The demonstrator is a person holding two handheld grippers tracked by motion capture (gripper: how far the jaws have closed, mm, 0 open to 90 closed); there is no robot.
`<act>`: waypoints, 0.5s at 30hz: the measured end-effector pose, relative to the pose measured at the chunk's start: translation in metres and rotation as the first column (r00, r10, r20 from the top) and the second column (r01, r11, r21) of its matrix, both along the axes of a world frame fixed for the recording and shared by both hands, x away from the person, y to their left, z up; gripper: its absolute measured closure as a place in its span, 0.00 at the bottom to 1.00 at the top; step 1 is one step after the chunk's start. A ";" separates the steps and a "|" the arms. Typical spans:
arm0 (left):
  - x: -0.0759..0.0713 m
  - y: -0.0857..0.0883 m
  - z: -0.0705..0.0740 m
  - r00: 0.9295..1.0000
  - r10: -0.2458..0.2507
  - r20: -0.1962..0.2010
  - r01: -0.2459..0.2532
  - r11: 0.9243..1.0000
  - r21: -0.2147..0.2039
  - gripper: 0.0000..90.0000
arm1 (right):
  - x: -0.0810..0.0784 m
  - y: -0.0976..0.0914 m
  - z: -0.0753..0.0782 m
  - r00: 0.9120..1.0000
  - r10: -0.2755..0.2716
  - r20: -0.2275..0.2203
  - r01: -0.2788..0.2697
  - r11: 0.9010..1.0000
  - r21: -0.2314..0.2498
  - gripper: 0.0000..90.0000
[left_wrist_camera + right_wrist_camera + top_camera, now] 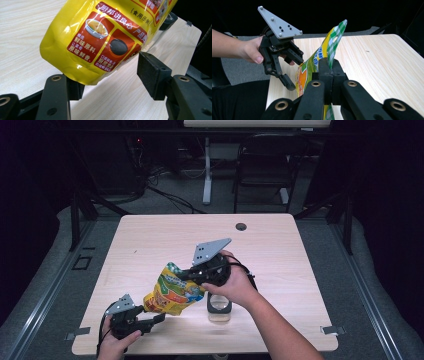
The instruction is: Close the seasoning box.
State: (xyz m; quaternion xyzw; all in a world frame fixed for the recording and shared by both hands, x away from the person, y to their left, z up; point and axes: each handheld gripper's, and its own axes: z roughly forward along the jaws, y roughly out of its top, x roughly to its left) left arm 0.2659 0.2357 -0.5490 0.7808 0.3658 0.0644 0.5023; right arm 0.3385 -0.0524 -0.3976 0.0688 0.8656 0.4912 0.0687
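We hold a yellow seasoning pouch (172, 292) in the air above the near part of the bench (280, 245), a little left of its middle. The right gripper (192, 274) has its two jaws pressed together on the upper edge of the pouch, where the green and white checked strip is; in the right gripper view the black pads meet flat on the film. The left gripper (155, 319) waits at the lower end of the pouch, near the front left corner of the bench. Its jaws stand apart. One pad is just at the bottom fold and the other is well free, so it does not clamp yet.

We judge that the step in hand is to take the bottom of the pouch with the left gripper while the right one keeps the top. The next move asks us to bring the open jaws around the bottom fold and close them gently, because the film is smooth and can slip.

The pouch is glossy plastic, soft and full, rounded at the bottom and flat at the sealed top. The bench is pale wood with a fine grain. A small round container with a dark ring top (219, 306) stands near the front edge, below our right hand (237, 285).
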 end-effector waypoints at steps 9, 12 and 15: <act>-0.002 0.002 0.002 1.000 0.002 0.003 -0.002 1.000 0.004 0.47 | 0.000 -0.006 -0.006 1.000 -0.009 -0.010 0.009 1.000 0.005 1.00; -0.002 0.002 0.003 1.000 0.002 0.005 -0.003 1.000 0.001 0.47 | 0.000 -0.009 -0.008 1.000 -0.018 -0.006 0.018 1.000 -0.004 1.00; -0.002 0.002 0.003 1.000 0.008 0.015 -0.008 1.000 0.007 0.47 | 0.001 -0.011 -0.011 1.000 -0.028 -0.011 0.028 1.000 -0.001 1.00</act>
